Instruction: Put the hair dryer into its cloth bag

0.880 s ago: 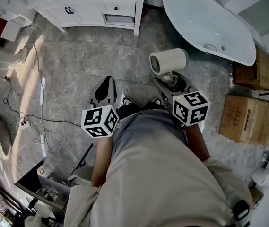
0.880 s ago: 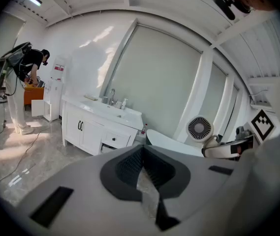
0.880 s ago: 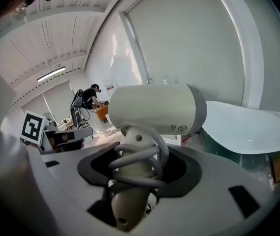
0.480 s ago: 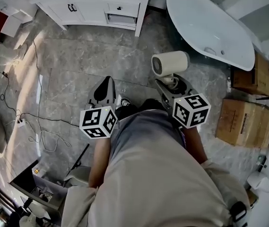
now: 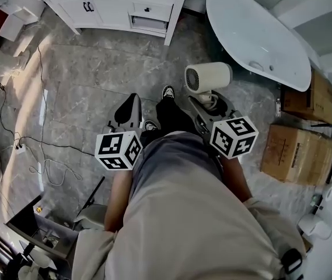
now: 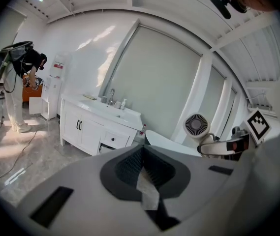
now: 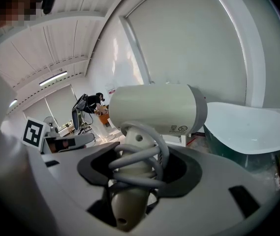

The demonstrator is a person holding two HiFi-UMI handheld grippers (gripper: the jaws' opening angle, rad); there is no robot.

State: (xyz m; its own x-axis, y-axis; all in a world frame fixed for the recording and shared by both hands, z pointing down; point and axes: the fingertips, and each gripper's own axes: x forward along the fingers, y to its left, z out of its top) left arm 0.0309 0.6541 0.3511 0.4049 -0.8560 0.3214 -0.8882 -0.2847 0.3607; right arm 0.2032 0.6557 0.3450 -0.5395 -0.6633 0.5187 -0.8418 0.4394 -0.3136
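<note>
A cream hair dryer [image 5: 208, 77] is held up over the floor, with my right gripper [image 5: 211, 102] shut on its handle. In the right gripper view the cord is wound round the handle [image 7: 136, 167] between the jaws, and the barrel [image 7: 157, 109] stands above them. At the same height, on the left, my left gripper [image 5: 131, 100] is shut on nothing. The left gripper view shows its jaws [image 6: 142, 163] pressed together and the hair dryer [image 6: 197, 126] off to the right. No cloth bag shows in any view.
A white vanity cabinet [image 5: 119, 7] stands ahead and a white bathtub [image 5: 253, 34] at the right. Cardboard boxes [image 5: 297, 153] sit on the right. Cables [image 5: 37, 150] trail over the marble floor at the left. Another person [image 6: 19, 82] bends far off.
A dark leg and shoe have swung forward between the two grippers. The floor, cabinet and tub have shifted a little in the head view. Both grippers keep their grip and their place.
</note>
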